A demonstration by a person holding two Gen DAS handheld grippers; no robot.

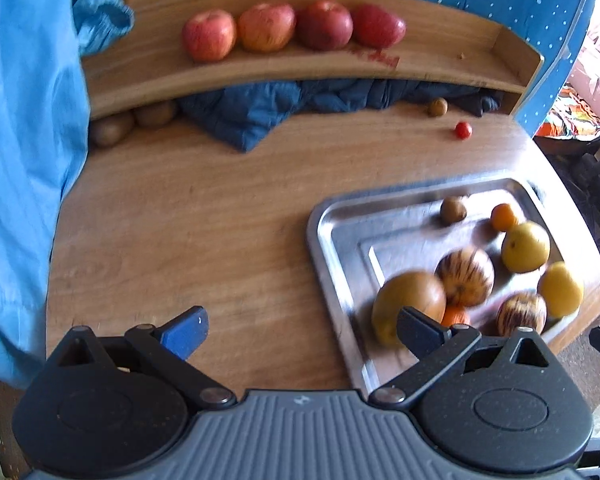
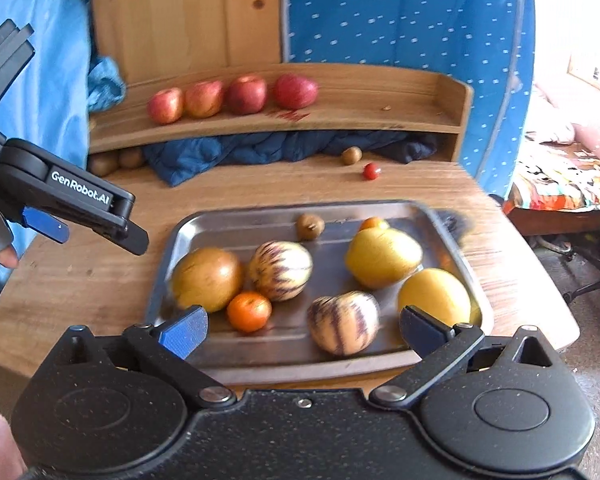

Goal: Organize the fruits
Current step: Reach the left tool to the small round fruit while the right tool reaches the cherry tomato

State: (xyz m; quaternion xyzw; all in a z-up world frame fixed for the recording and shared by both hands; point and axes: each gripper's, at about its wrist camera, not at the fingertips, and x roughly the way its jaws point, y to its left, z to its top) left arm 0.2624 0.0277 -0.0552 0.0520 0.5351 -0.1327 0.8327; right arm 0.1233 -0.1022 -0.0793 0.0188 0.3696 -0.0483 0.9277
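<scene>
While both grippers stand open and empty, we hold the left gripper (image 2: 100,228) beside the steel tray (image 2: 236,216) and the right gripper (image 2: 302,330) above its fruits; four apples (image 2: 232,98) line the shelf (image 2: 380,120).

Each claw is built of matte black speckled plastic, with two round housings, silver pivot screws and blue-padded fingers. A ribbed grey plate is seen on the left claw (image 1: 302,330), a black one on the right claw (image 2: 304,330). "GenRobot.AI" is printed in white on the left claw's side.
</scene>
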